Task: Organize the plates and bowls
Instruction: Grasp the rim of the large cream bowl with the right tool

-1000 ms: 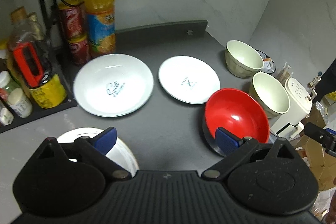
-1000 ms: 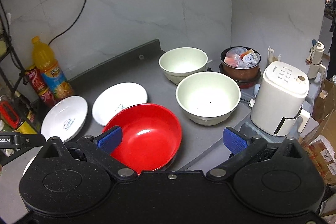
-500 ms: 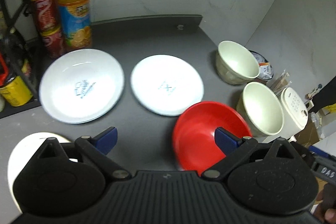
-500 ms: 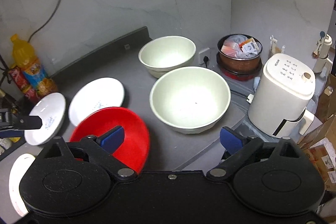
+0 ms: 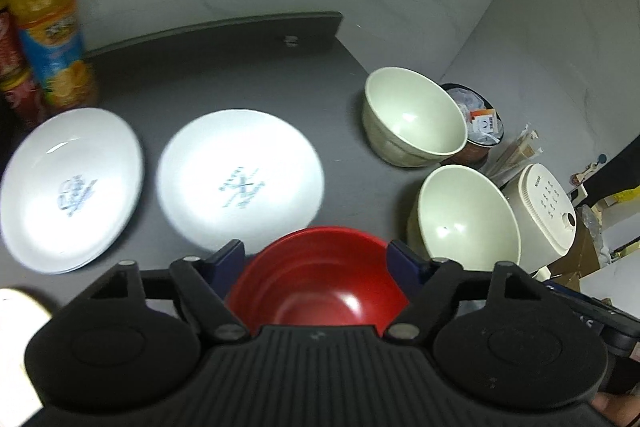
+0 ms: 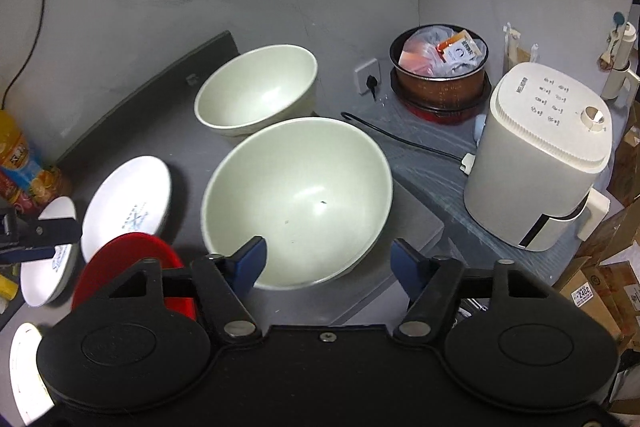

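Dark grey countertop (image 6: 208, 155) with empty, upright bowls.
Left gripper (image 5: 318, 261) spread around glossy red bowl (image 5: 320, 279); right gripper (image 6: 326, 261) spread over near cream ceramic bowl (image 6: 298, 197).

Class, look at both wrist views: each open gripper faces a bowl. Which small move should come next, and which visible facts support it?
Probably ease the left gripper forward and down so one finger slips inside the red bowl rim, then close. Its fingers are spread either side of that bowl, holding nothing. The right gripper, also open, faces the nearer cream bowl, a likely nesting partner.
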